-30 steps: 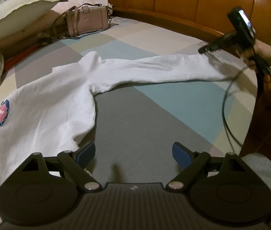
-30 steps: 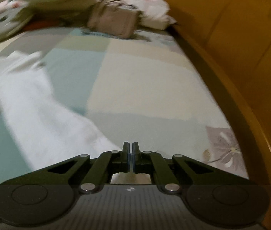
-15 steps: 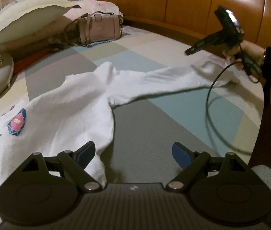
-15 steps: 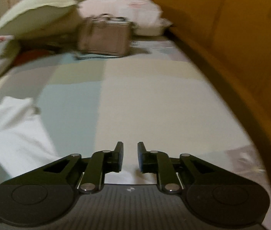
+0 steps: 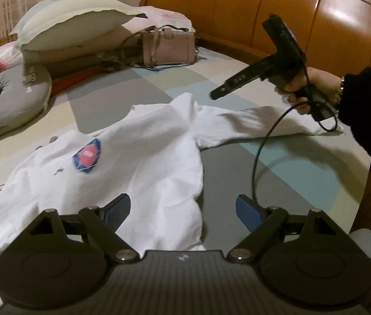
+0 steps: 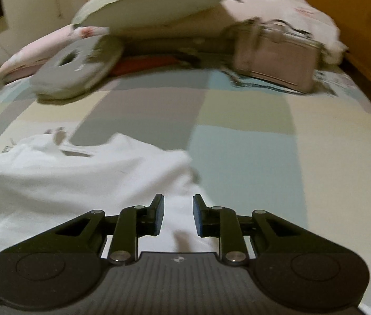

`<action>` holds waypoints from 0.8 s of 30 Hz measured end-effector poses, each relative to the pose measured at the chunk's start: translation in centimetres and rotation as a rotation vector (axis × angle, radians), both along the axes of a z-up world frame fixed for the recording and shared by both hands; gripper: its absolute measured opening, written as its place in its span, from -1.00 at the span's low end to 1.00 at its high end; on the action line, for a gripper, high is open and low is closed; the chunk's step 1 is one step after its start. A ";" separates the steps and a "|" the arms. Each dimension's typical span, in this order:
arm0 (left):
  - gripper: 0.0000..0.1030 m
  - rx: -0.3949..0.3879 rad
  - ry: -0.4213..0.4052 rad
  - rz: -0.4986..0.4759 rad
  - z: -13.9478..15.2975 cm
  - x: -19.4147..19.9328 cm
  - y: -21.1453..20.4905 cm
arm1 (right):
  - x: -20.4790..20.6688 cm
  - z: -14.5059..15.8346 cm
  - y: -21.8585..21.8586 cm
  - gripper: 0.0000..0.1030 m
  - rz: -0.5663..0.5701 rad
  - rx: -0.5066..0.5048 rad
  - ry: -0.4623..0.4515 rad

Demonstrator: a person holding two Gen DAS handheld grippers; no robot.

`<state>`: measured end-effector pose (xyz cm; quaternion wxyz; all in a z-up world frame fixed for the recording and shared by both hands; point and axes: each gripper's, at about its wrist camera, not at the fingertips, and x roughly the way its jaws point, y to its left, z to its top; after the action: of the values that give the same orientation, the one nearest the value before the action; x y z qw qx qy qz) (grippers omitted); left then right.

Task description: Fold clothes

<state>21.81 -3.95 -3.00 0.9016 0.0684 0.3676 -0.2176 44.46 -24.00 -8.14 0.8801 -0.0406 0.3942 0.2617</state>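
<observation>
bed (image 5: 138, 99) under a patchwork cover of grey, blue and cream blocks, wooden headboard (image 5: 290, 18) along the far right edge.

white shirt (image 5: 143, 162) spread flat across the near half of the bed, badge (image 5: 87, 156) facing up. long axis running from the body at near left out along one sleeve (image 5: 264, 123) to the right, cuff pointing toward the bed's right edge. in the right wrist view, shirt (image 6: 67, 183) filling the lower left, cloth passing under the device.

pillow (image 5: 75, 18) tilted against the far end, propped over a pink floral one. grey cushion (image 5: 4, 99) with a hole in it lying at far left. pink bag (image 5: 169, 46) standing closed near the headboard, contents hidden.

left gripper (image 5: 183, 208) pointing down at the shirt's near hem, hovering over the cloth, jaws spread wide and empty; blue pads (image 5: 118, 207) clear of the fabric as far as can be seen.

right gripper (image 6: 177, 216) angled down above the sleeve, jaws opening, a narrow gap between them with white cloth visible below but nothing pinched. from the left wrist view, right gripper (image 5: 219, 93) held above the sleeve near the shoulder, apart from the cloth, gripped by a hand (image 5: 309, 89) in a dark sleeve, cable (image 5: 261, 152) looping down from the handle.
</observation>
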 end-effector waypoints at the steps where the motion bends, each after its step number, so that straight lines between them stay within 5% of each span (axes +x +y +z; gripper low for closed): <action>1: 0.70 0.000 -0.002 0.008 0.1 -0.1 0.3 | -0.4 0.1 0.9 -0.46 0.024 0.010 0.002; 6: 0.70 0.016 -0.003 0.051 0.2 -0.8 2.4 | -4.0 0.2 5.4 -0.45 0.180 0.042 0.028; 10: 0.70 0.027 0.012 0.094 0.0 -1.7 4.3 | -8.4 -0.9 7.9 -0.12 0.277 0.057 0.091; 12: 0.70 0.034 0.016 0.115 -0.2 -2.3 5.1 | -10.6 -1.6 8.5 -0.12 0.288 0.063 0.115; 19: 0.70 0.000 0.044 0.159 -0.8 -4.5 7.0 | -16.8 -4.3 6.6 0.12 0.197 0.269 0.275; 24: 0.70 -0.005 0.050 0.175 -0.7 -5.6 7.2 | -17.7 -5.9 8.4 0.13 0.119 0.336 0.243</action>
<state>16.17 3.28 -3.73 0.9078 0.0280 0.3942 -0.1404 26.76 -15.63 -14.05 0.8035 0.1152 0.4451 0.3782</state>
